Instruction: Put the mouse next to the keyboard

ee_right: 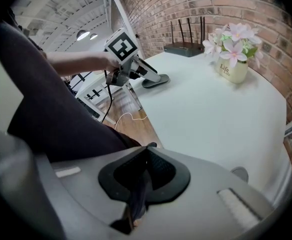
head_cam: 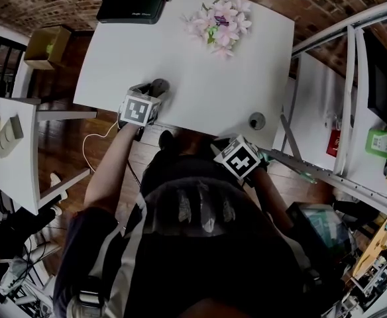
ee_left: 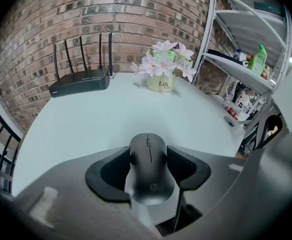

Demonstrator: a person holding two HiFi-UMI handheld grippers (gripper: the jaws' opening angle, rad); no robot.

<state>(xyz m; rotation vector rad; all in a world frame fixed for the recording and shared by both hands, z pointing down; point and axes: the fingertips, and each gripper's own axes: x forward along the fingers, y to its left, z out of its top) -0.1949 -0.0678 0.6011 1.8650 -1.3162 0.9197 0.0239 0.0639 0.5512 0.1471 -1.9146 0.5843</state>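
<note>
At the near left edge of the white counter [head_cam: 200,78], the black wireless mouse [ee_left: 149,174] lay flat. Its rear sat between the jaws of the left gripper [ee_left: 148,151], which stood apart close along its sides. No squeeze on it showed, so I judged it bracketed, not gripped. The right gripper [ee_right: 146,156] hung off the near right corner, jaws closed together on nothing. A black router with four aerials [head_cam: 130,5] sat at the far left corner, and a cream pot of pink flowers [head_cam: 220,22] stood by the far edge. No keyboard showed in any view. The task therefore looked barely begun: closing on the mouse, carrying it and setting it beside a keyboard all seemed left to do.
</note>
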